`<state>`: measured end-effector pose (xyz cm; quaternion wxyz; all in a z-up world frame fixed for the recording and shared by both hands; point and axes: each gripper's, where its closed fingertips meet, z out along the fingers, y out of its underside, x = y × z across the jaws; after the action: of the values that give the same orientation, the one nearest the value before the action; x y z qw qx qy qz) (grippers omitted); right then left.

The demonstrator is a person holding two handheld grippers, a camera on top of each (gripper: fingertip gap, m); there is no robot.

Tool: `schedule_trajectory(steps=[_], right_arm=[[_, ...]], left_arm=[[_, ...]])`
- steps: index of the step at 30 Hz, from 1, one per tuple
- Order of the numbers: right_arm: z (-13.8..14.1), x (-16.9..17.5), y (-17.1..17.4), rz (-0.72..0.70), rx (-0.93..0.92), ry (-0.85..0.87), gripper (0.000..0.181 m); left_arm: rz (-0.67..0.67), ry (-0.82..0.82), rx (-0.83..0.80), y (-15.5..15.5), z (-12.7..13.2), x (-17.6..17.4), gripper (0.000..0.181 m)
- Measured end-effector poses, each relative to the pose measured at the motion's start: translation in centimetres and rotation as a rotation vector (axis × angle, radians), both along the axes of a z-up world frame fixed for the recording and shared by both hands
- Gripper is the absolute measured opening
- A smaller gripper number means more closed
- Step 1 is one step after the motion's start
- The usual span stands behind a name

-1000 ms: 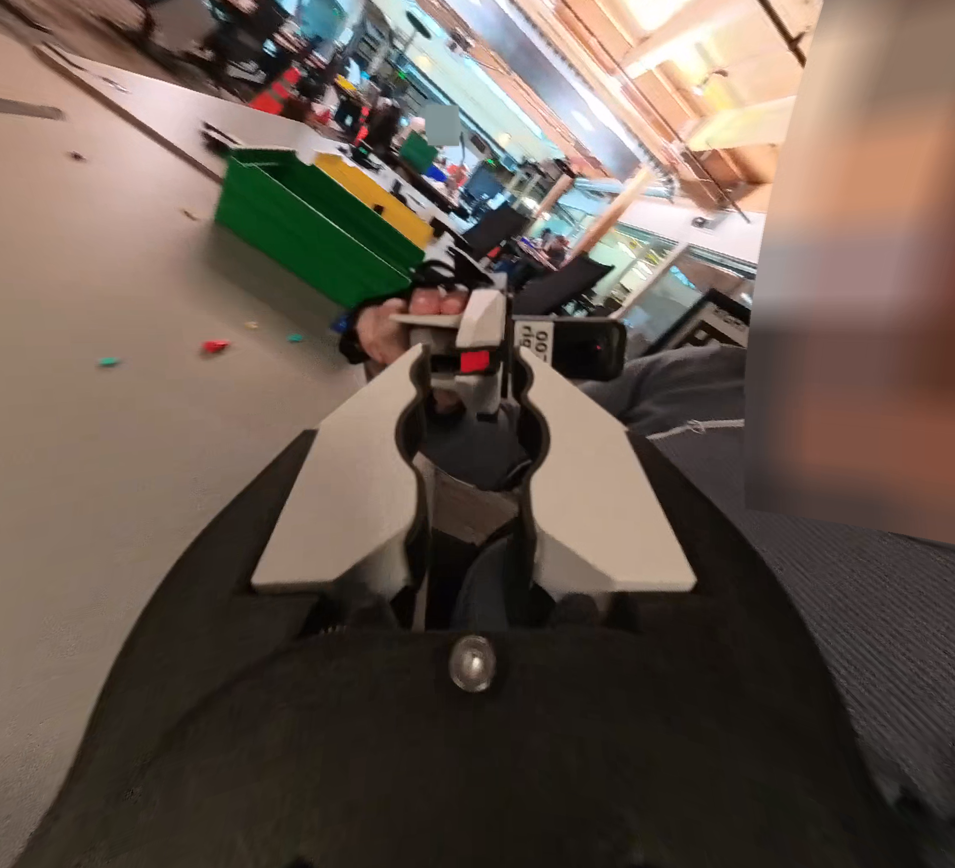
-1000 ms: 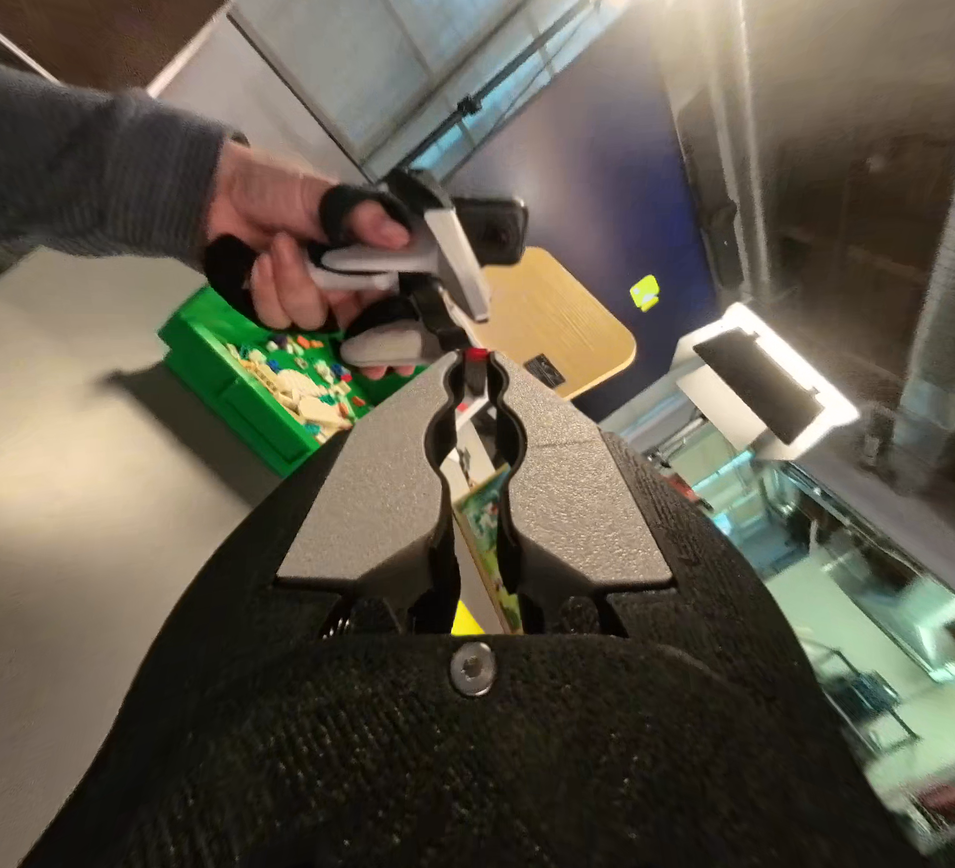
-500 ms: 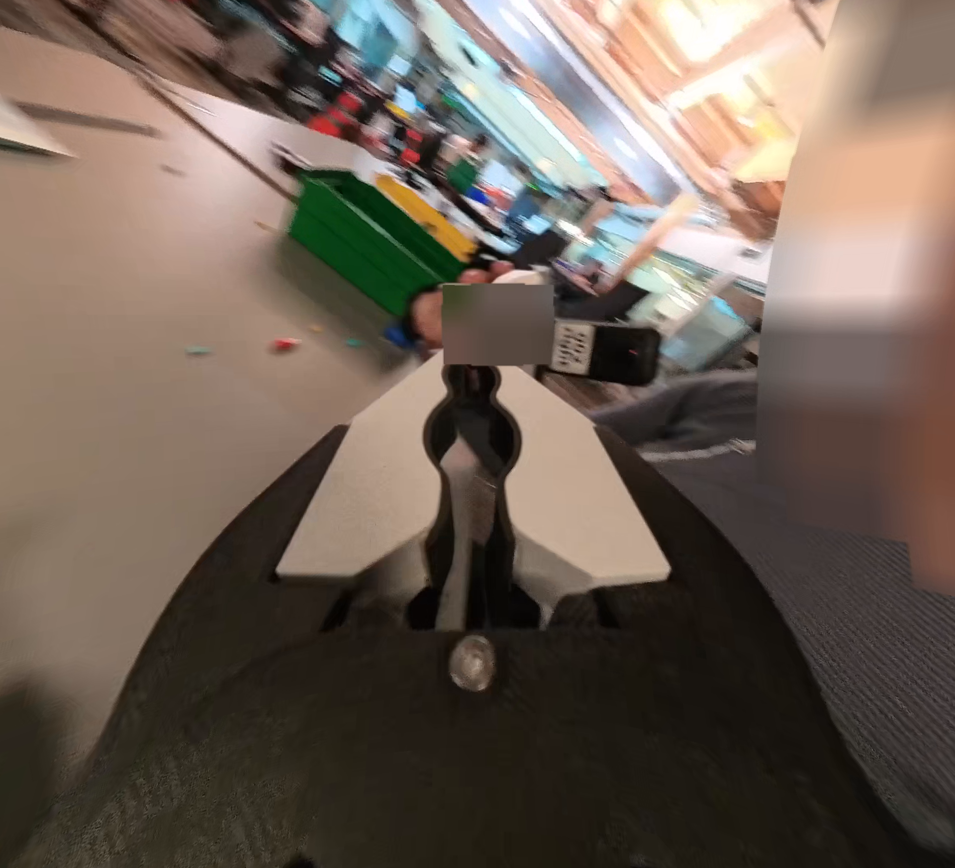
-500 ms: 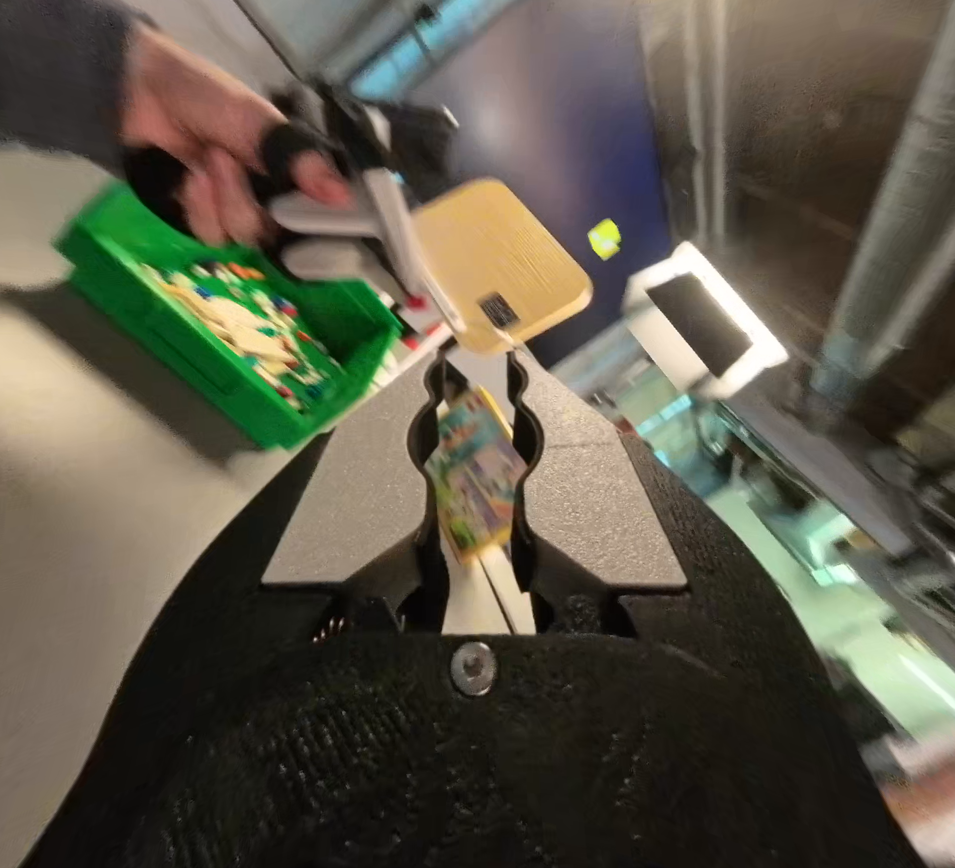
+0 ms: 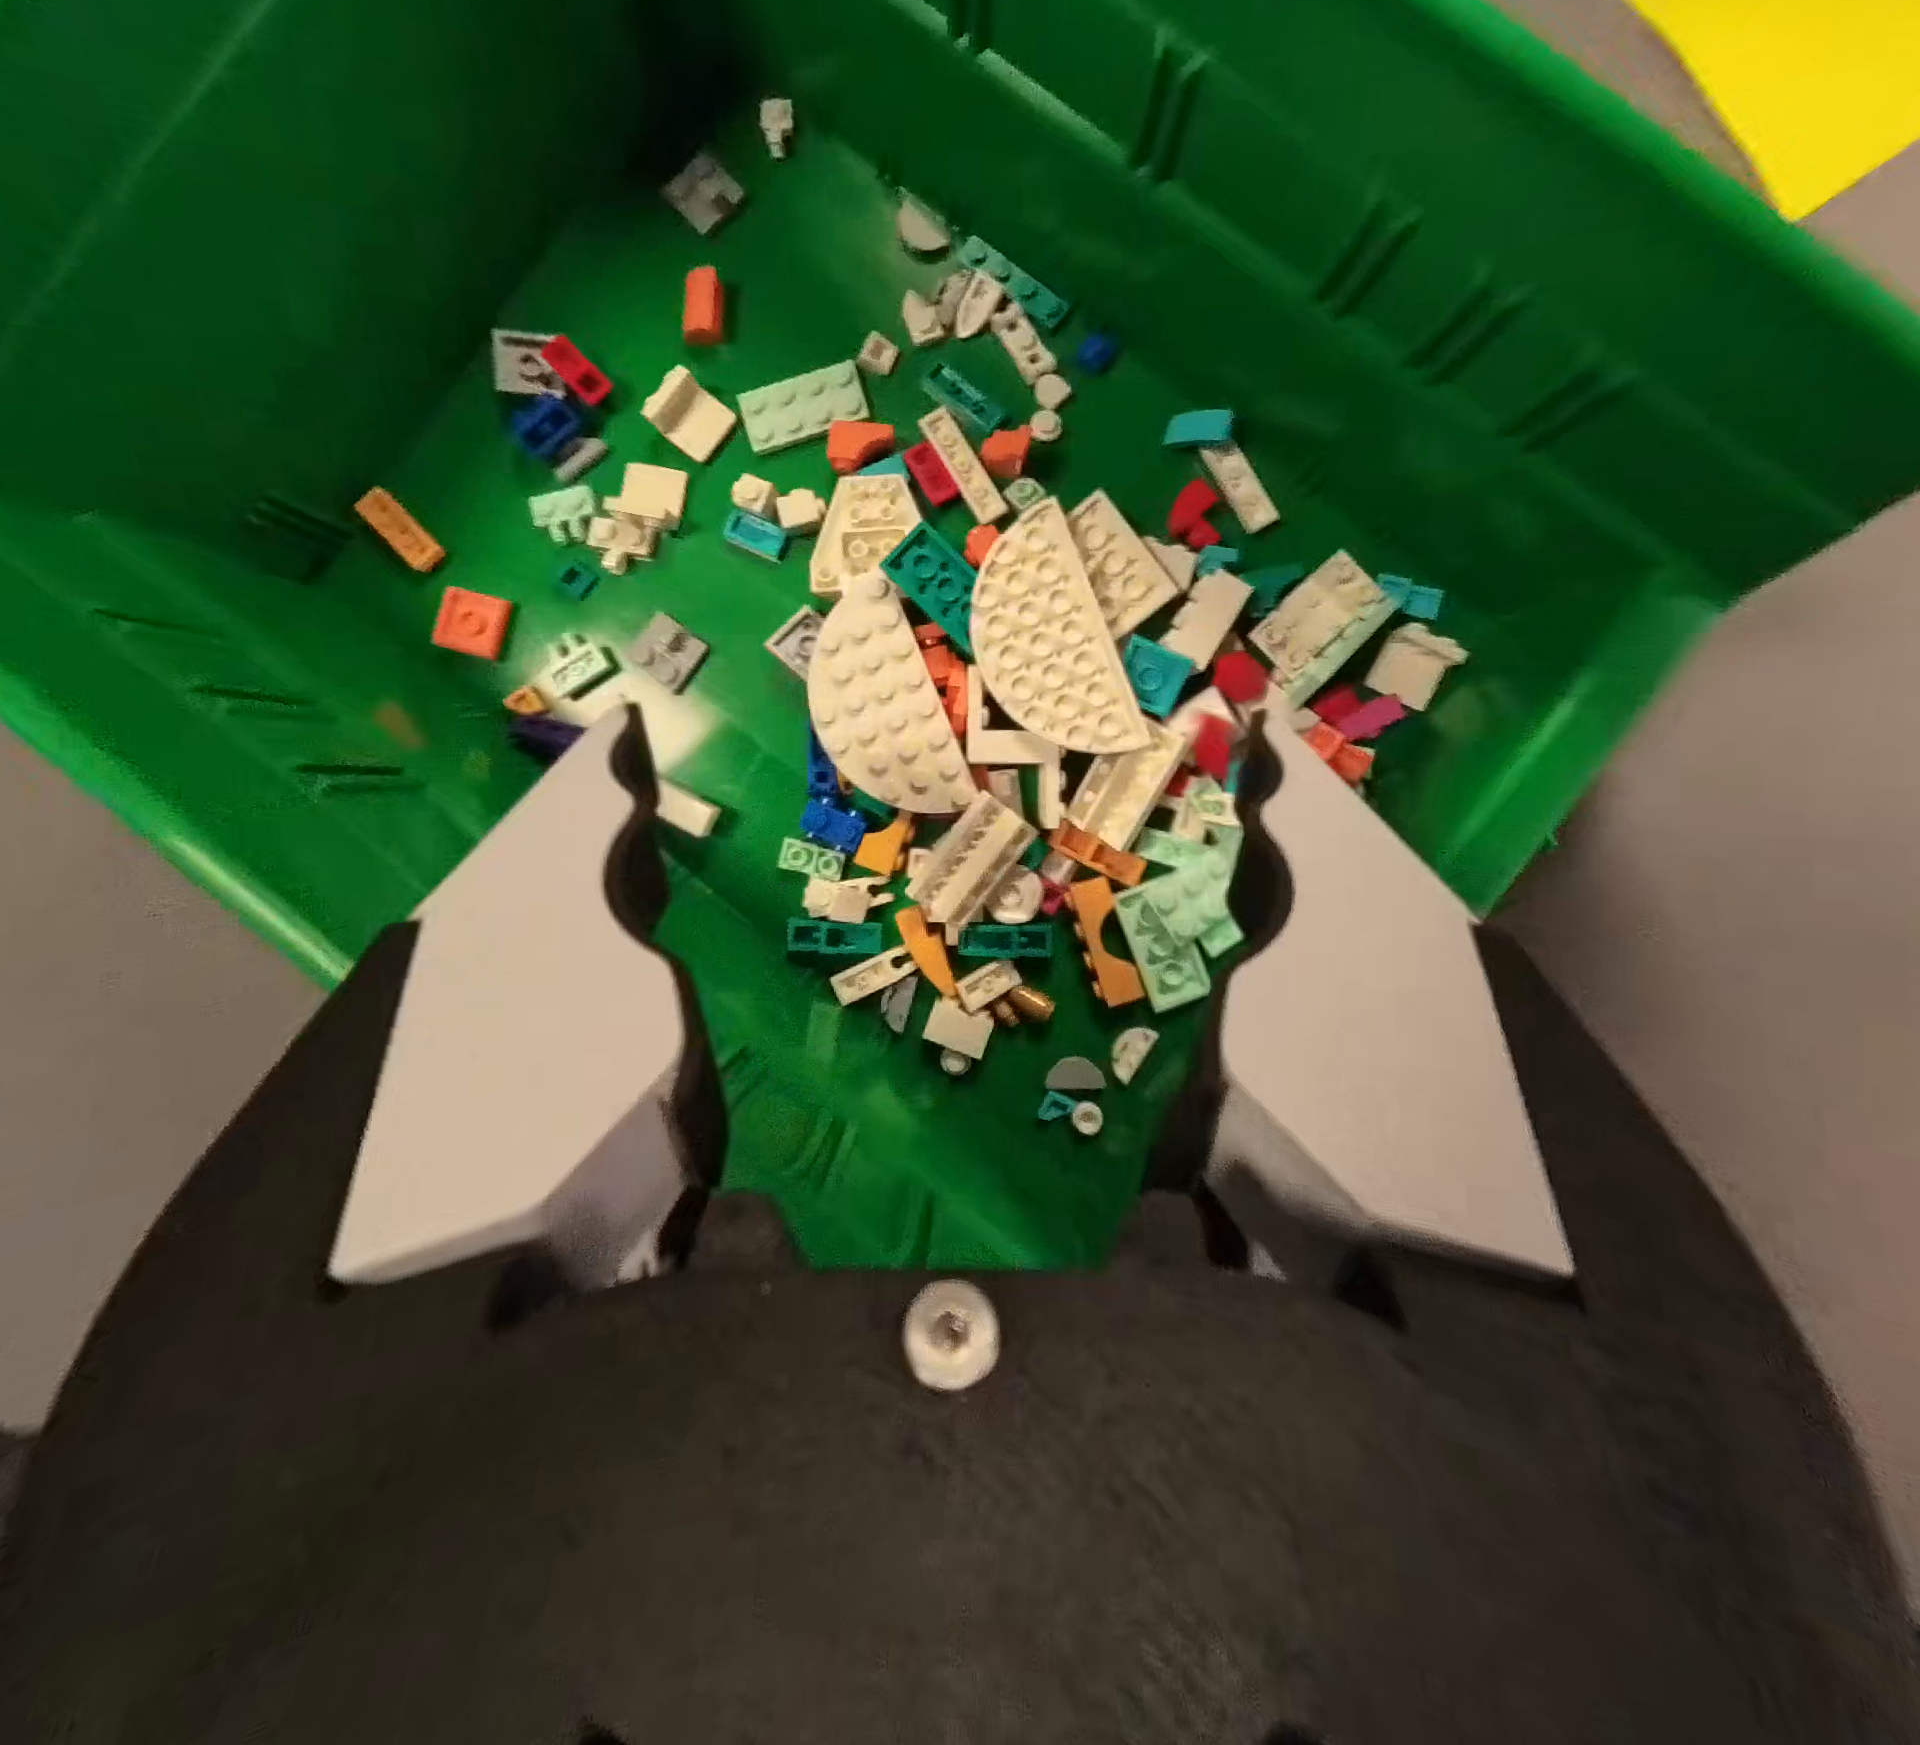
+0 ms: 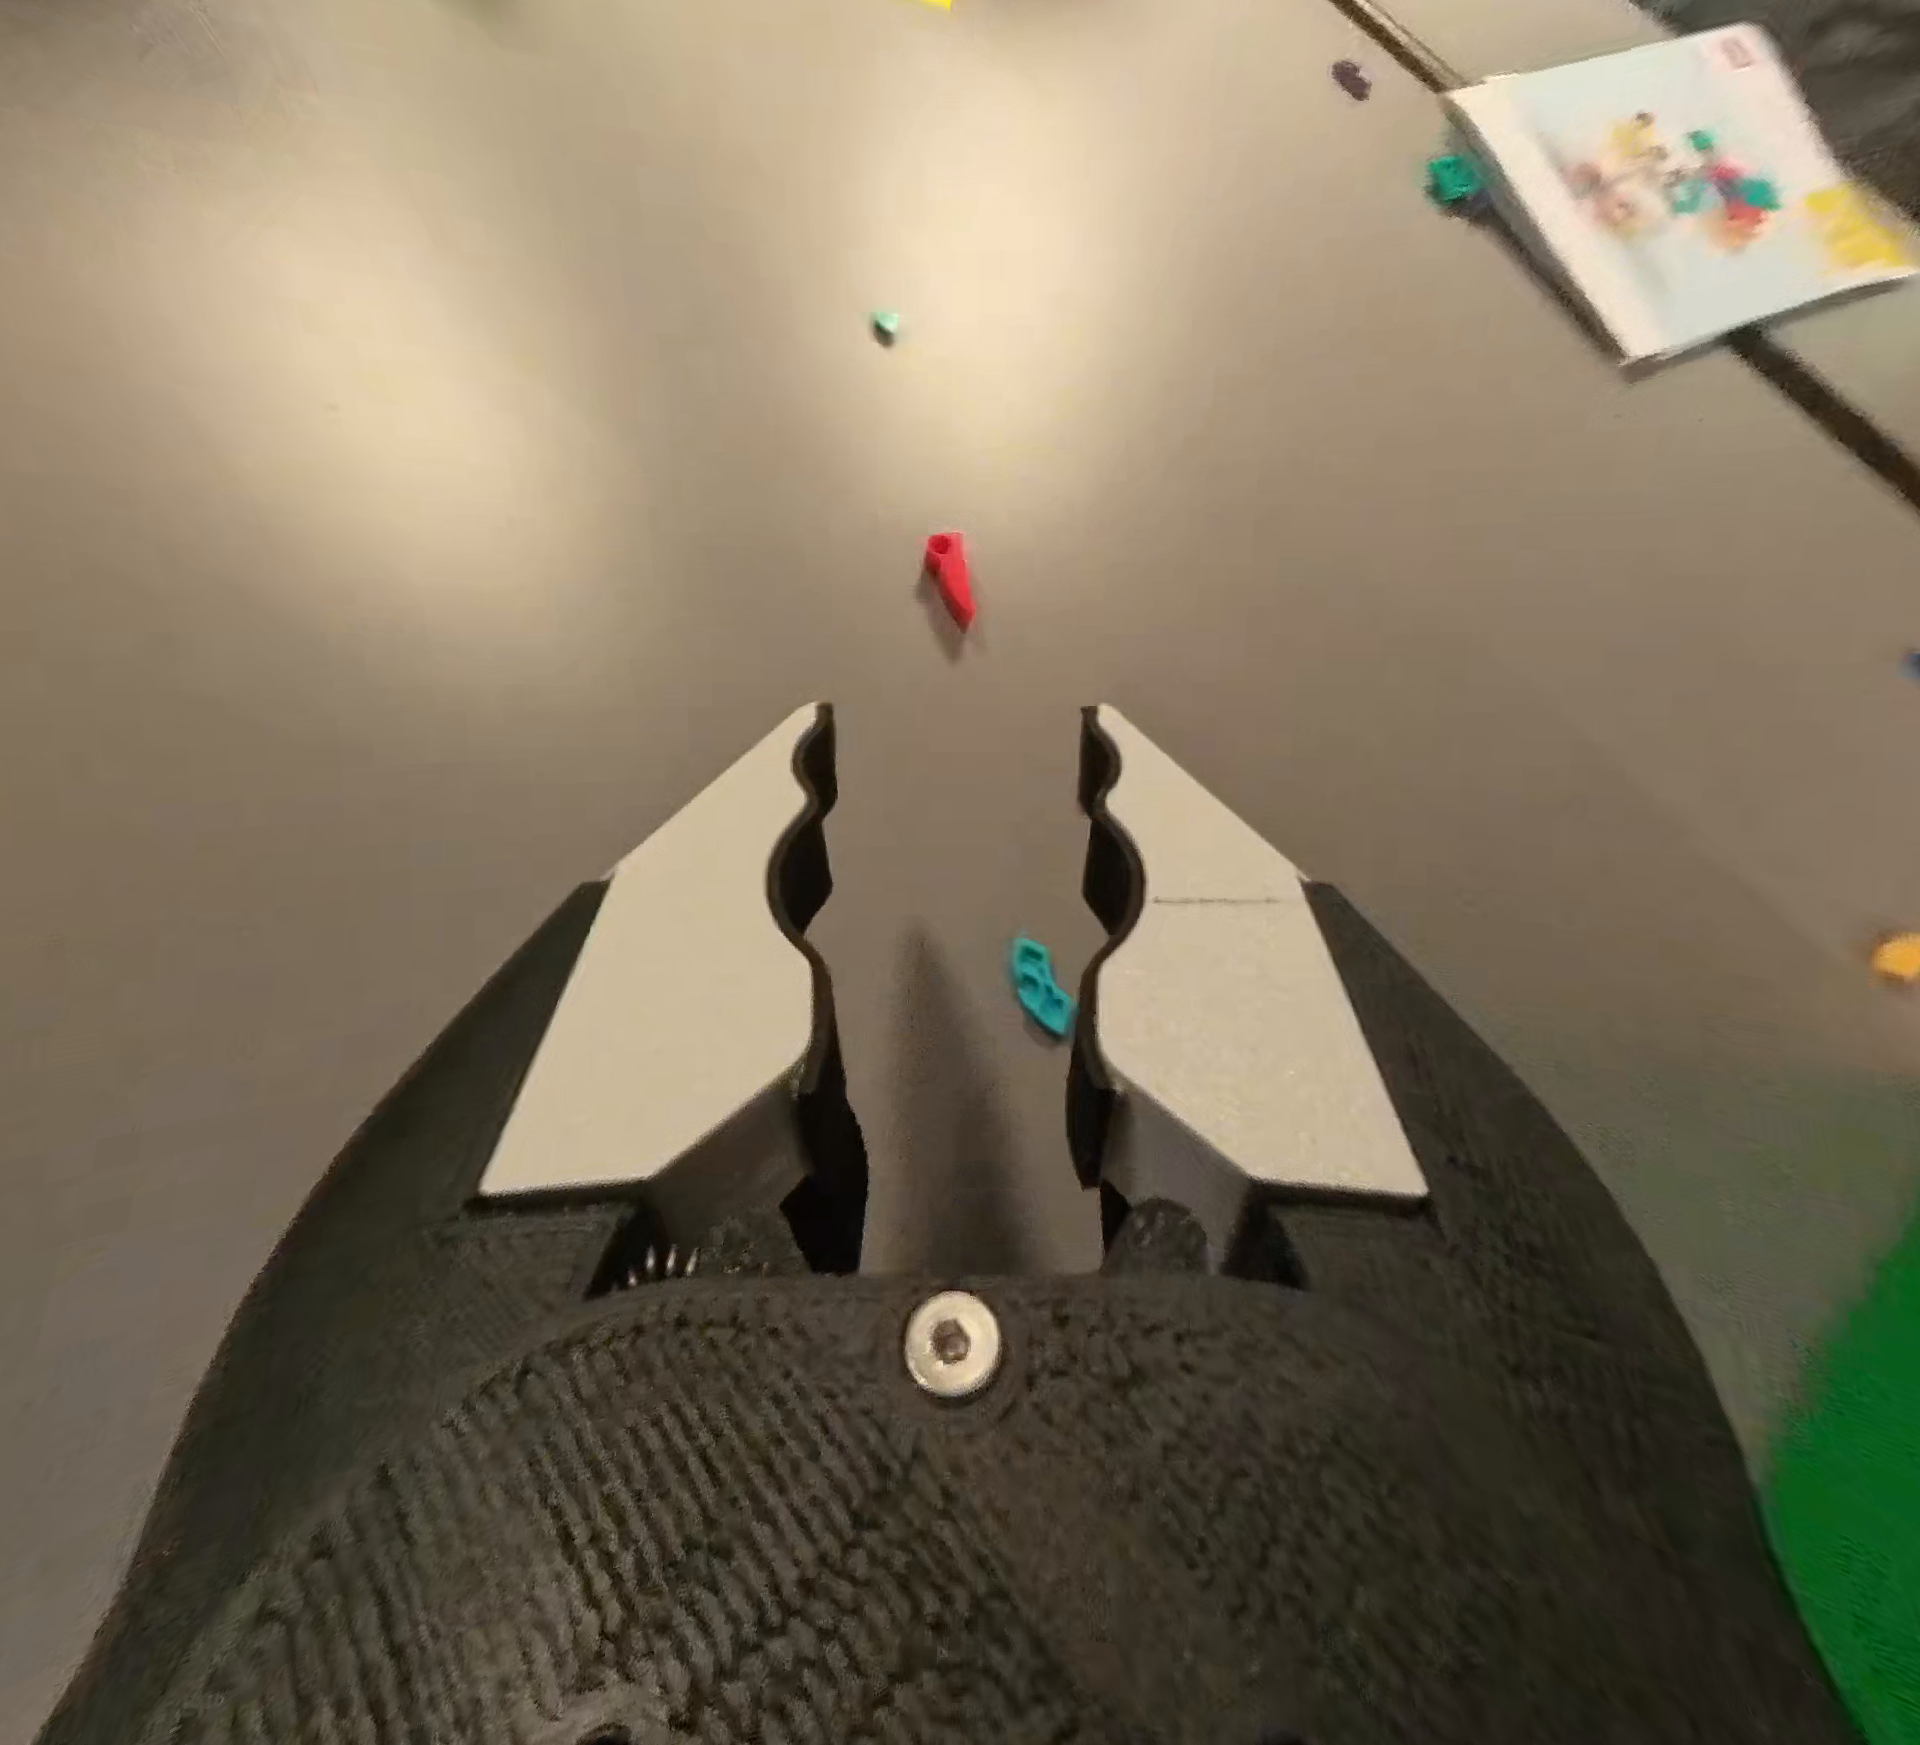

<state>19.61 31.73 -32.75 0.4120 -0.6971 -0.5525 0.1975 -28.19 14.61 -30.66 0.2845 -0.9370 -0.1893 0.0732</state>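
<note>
- Bricks, a loose heap of small multicoloured plastic ones [image 5: 1039,719], lie on the floor of the green plastic bin [image 5: 1351,168], straight below the left gripper [image 5: 940,739], whose jaws are spread wide and hold nothing.
- The right gripper [image 6: 956,719], parted and empty, hangs over the grey table [image 6: 416,448].
- The small red tapered brick [image 6: 951,578] lies just ahead of its tips, long axis roughly along the fingers; the teal curved piece [image 6: 1039,983] lies between the jaws, nearer the right finger.
</note>
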Motion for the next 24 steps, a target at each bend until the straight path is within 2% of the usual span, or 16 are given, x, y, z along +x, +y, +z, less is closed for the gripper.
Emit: schedule_trajectory(steps=[2, 4, 6, 10, 11, 12, 13, 15, 17, 21, 24], right_arm=[[-1.0, -1.0, 0.4, 0.000, -0.039, -0.013, 0.034], [-2.6, -2.1, 1.0, 0.027, -0.040, -0.106, 0.029], [-3.5, -3.4, 1.5, 0.051, -0.067, -0.136, 0.028], [-3.8, -4.9, 1.6, 0.101, -0.168, -0.105, 0.018], [-3.8, -5.1, 1.6, 0.115, -0.169, -0.104, 0.017], [-3.9, -5.3, 1.5, 0.133, -0.167, -0.108, 0.007], [-3.9, -5.5, 1.3, 0.154, -0.159, -0.116, 0.003], [-3.4, -6.2, 1.0, 0.201, -0.071, -0.135, 0.003], [-1.1, -7.8, -0.2, 0.271, 0.088, -0.078, 0.003], [4.3, -11.0, -4.6, 0.425, 0.351, 0.024, 0.003], [6.5, -12.0, -6.7, 0.497, 0.470, 0.023, 0.003]], left_arm=[[0.025, 0.078, -0.020, 0.0, 0.5, -0.4, 0.119], [0.043, 0.142, -0.011, 0.2, 1.5, -0.2, 0.124], [0.015, 0.183, 0.087, 1.2, 3.4, 1.1, 0.120], [-0.187, 0.188, 0.361, 3.9, 7.6, 7.5, 0.105], [-0.269, 0.148, 0.430, 4.7, 8.2, 10.0, 0.100], [-0.350, 0.097, 0.502, 5.5, 8.7, 12.7, 0.095], [-0.449, 0.025, 0.575, 6.2, 9.1, 15.7, 0.084], [-0.640, -0.191, 0.696, 7.1, 9.5, 21.9, 0.062], [-0.798, -0.443, 0.759, 7.5, 9.4, 27.3, 0.046], [-0.903, -0.808, 0.676, 8.8, 6.8, 33.1, 0.041], [-0.912, -0.924, 0.633, 9.5, 5.9, 35.0, 0.041]])
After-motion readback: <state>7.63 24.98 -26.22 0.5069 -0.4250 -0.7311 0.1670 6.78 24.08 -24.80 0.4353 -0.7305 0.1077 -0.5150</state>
